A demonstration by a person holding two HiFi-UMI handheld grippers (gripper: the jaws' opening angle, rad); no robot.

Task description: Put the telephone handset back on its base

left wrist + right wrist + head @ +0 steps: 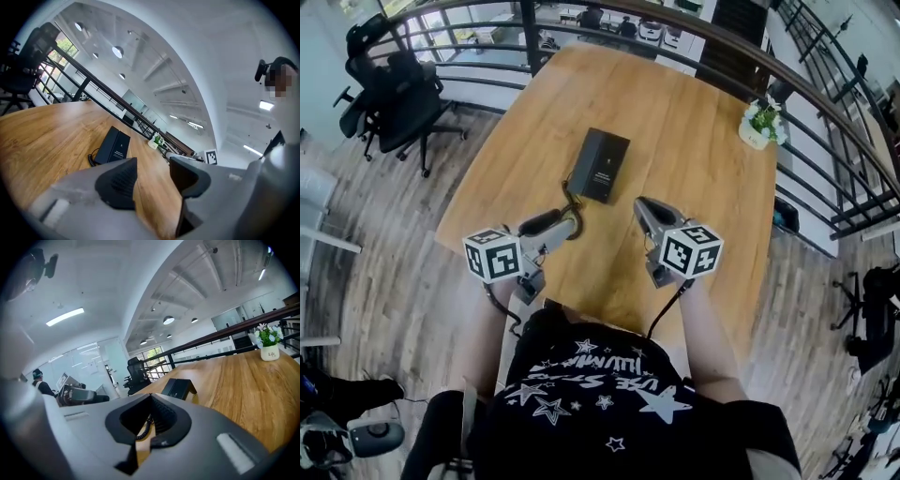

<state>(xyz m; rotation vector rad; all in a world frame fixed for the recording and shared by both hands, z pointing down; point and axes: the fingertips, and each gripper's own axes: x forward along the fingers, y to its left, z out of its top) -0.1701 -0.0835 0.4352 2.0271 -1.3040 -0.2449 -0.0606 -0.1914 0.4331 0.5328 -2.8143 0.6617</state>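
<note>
The black telephone base [600, 165] lies flat in the middle of the wooden table [703, 141]; it also shows as the base [112, 146] and the base [177, 387]. Its coiled cord [567, 195] runs toward me to a dark rounded piece, apparently the handset [539, 223], lying against the outer side of my left gripper [570, 225]. The left gripper [152, 171] is open, with only bare wood between its jaws. My right gripper [640, 202] hovers just right of the cord, shut and empty. Through the right gripper [150, 399], a bit of cord [143, 427] shows.
A small white pot with a plant [760, 125] stands at the table's far right corner. A curved railing [825, 103] runs behind the table. Black office chairs [394, 103] stand on the floor to the left. The table's near edge is close to my body.
</note>
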